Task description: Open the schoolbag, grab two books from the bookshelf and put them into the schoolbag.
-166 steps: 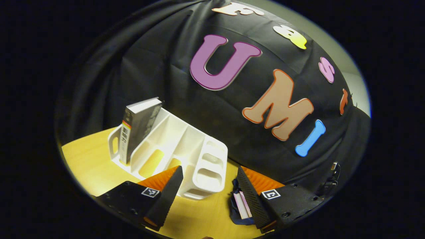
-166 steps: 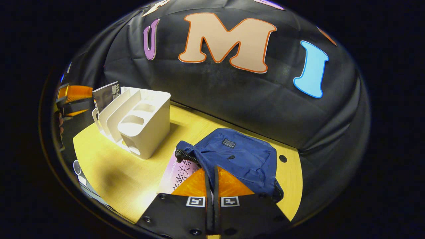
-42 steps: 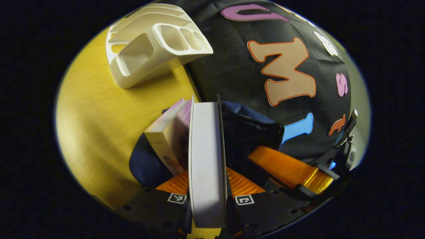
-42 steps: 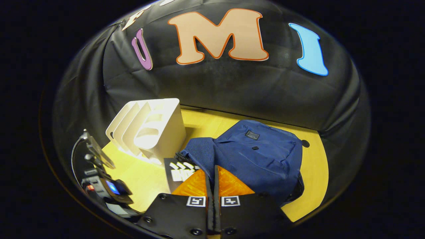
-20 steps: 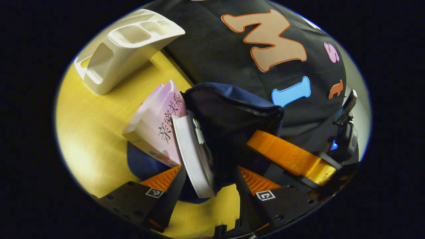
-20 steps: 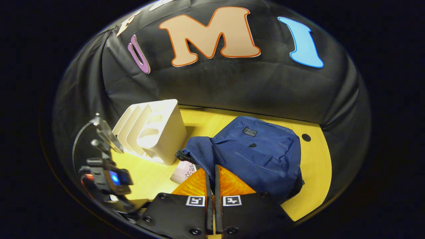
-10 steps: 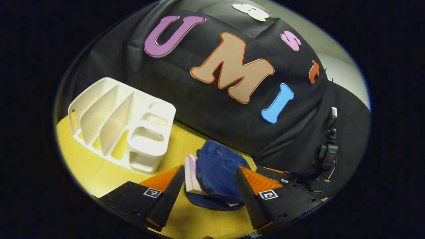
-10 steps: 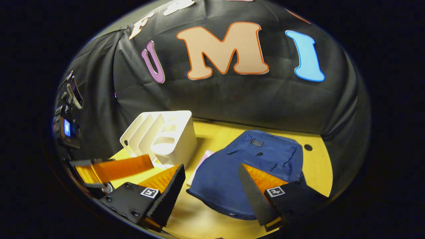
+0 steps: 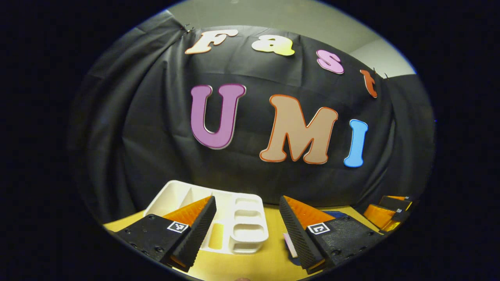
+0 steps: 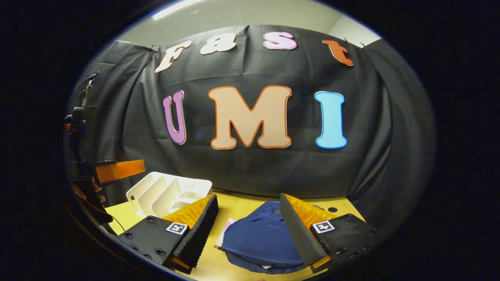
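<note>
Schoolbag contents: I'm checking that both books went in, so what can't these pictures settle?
- Right gripper view: the schoolbag cloth covers its inside; a pale book edge pokes out beside it, the rest hidden.
- Left gripper view: the left hand-held gripper finger hides most of the bag.
- Bookshelf: slot bottoms out of sight.

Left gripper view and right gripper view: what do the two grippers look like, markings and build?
The left gripper and right gripper look alike: two wedge-shaped fingers with ribbed inner faces, mounted on black blocks with small screws. Each block carries a square black-and-white tag. In the right gripper view, cables run along the left gripper's body.
</note>
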